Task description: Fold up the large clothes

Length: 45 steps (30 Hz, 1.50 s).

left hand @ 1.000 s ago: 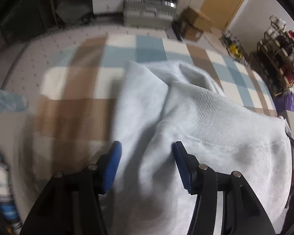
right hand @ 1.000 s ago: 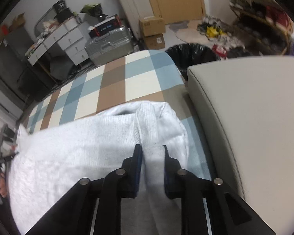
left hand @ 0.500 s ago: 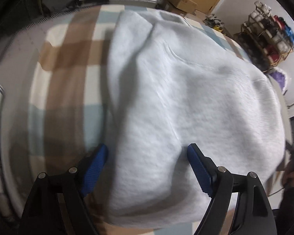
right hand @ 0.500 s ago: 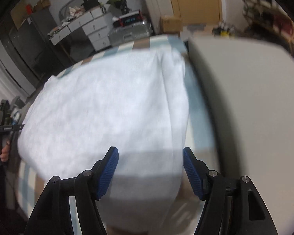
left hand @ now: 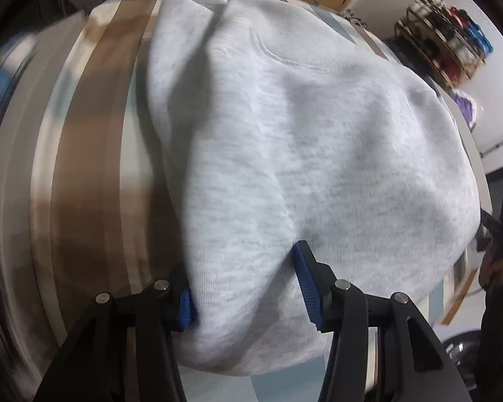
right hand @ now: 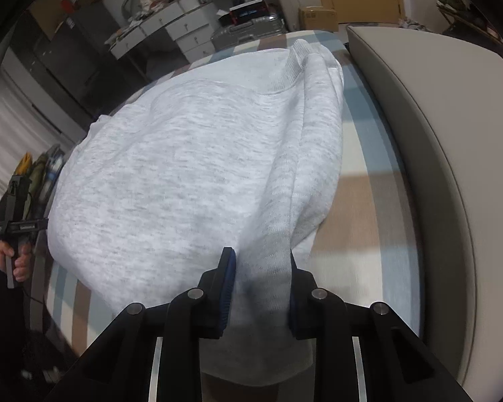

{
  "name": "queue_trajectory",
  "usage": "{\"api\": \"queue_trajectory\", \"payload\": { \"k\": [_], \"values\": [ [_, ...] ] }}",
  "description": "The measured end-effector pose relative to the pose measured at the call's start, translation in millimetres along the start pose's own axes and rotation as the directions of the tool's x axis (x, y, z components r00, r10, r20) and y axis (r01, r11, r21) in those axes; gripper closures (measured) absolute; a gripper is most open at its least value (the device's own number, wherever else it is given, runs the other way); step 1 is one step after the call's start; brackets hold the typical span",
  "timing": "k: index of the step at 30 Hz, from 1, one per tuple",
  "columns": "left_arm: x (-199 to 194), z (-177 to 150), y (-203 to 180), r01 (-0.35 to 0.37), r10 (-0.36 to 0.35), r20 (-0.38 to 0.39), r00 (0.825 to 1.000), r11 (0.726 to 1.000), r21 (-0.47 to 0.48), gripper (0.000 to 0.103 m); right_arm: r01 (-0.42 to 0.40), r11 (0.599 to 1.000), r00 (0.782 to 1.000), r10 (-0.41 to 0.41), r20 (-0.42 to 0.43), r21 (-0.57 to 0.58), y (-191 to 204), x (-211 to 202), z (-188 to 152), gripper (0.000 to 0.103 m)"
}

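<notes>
Grey fleece sweatshirt looks soft, bulky and floppy; grip thick near edges, where left gripper and right gripper jaws are closing on folds.

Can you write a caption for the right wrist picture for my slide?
The right gripper, jaws closing on a bunched fold, grips the near edge of the grey sweatshirt on the checked blanket.

surface: bed, blue/brown/cream check cover
on it: grey sweatshirt, probably folded
3 o'clock: beige cushion
</notes>
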State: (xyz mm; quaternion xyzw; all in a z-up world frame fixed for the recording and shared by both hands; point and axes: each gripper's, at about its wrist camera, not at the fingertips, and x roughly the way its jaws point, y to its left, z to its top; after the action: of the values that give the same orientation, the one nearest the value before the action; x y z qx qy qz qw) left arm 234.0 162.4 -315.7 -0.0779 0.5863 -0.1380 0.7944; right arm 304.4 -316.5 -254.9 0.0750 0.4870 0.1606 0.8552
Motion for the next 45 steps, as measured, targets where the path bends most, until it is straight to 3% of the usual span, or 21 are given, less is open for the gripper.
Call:
{"api": "queue_trajectory", "payload": {
  "k": [5,7,9,10,11,12,13,17,21,23,24,26,28,32,33,34,36,38,41,44,45],
  "values": [
    [-37,-62,3,-0.048,0.048,0.007,0.999,0.999,-0.017,0.056,0.012,0.998,1.0,-0.012,0.002,-0.065,4,-41,-37,0.071],
    [-68,-64,12,-0.077,0.08,0.091,0.993,0.997,-0.032,0.056,0.048,0.995,0.997,-0.042,0.064,-0.085,6,-66,-37,0.071],
    [-94,-54,14,-0.07,0.072,0.176,0.982,0.997,-0.016,0.056,0.054,0.995,0.989,-0.041,0.145,-0.083,6,-88,-27,0.065],
    [-102,-44,13,-0.046,0.047,0.204,0.978,0.999,-0.008,0.053,0.059,0.995,0.984,-0.044,0.17,-0.085,4,-92,-17,0.052],
    [-105,-34,12,-0.015,0.012,0.214,0.977,1.0,0.008,0.049,0.074,0.993,0.976,-0.052,0.21,-0.094,6,-97,-4,0.042],
    [-103,-16,11,0.017,-0.023,0.211,0.977,0.999,0.03,0.038,0.091,0.991,0.97,-0.065,0.235,-0.102,8,-98,11,0.038],
    [-97,-1,6,0.023,-0.031,0.211,0.977,0.999,0.039,0.036,0.11,0.988,0.965,-0.081,0.249,-0.104,11,-95,24,0.037],
    [-50,43,-14,-0.04,0.029,0.12,0.992,0.995,0.095,0.036,0.207,0.971,0.963,-0.182,0.198,-0.117,19,-55,82,0.036],
    [-8,72,-15,-0.005,0.004,0.014,1.0,0.996,0.087,0.036,0.32,0.93,0.947,-0.307,0.093,-0.182,16,11,116,0.036],
    [0,77,-10,-0.027,0.029,-0.024,0.999,0.996,0.082,0.04,0.308,0.934,0.95,-0.311,0.009,-0.179,8,43,122,0.043],
    [-1,76,-11,-0.001,0.004,-0.03,1.0,0.997,0.077,0.055,0.287,0.943,0.956,-0.294,-0.021,-0.171,4,51,118,0.052],
    [-1,78,-9,0.054,-0.052,-0.039,0.998,0.996,0.065,0.073,0.289,0.942,0.955,-0.296,-0.022,-0.171,4,55,109,0.086],
    [-12,71,-13,0.082,-0.082,0.0,0.997,0.993,0.087,0.086,0.27,0.939,0.963,-0.269,0.03,-0.212,17,42,103,0.091],
    [-55,54,-32,0.072,-0.1,0.147,0.984,0.98,0.187,0.091,0.338,0.888,0.938,-0.289,0.192,-0.312,54,3,91,0.093],
    [-68,50,-35,0.047,-0.089,0.214,0.973,0.98,0.193,0.092,0.347,0.886,0.931,-0.285,0.23,-0.309,59,-7,91,0.093],
    [-84,45,-37,0.017,-0.078,0.305,0.949,0.98,0.196,0.092,0.358,0.883,0.923,-0.284,0.262,-0.304,62,-12,94,0.093],
    [-102,46,-44,-0.026,-0.07,0.395,0.916,0.972,0.232,0.092,0.385,0.884,0.889,-0.278,0.364,-0.266,66,-35,103,0.093],
    [-112,50,-45,-0.07,-0.026,0.418,0.908,0.975,0.212,0.092,0.369,0.907,0.869,-0.259,0.423,-0.203,59,-48,116,0.093],
    [-99,67,-41,-0.149,0.061,0.417,0.907,0.972,0.18,0.091,0.37,0.919,0.866,-0.286,0.41,-0.14,45,-33,136,0.093],
    [-52,91,-21,-0.18,0.135,0.355,0.925,0.979,0.097,0.089,0.418,0.893,0.88,-0.353,0.32,-0.167,32,16,141,0.093],
    [-31,97,-14,-0.184,0.154,0.316,0.936,0.981,0.065,0.083,0.424,0.888,0.892,-0.378,0.247,-0.175,24,46,140,0.093]
  ]
}}
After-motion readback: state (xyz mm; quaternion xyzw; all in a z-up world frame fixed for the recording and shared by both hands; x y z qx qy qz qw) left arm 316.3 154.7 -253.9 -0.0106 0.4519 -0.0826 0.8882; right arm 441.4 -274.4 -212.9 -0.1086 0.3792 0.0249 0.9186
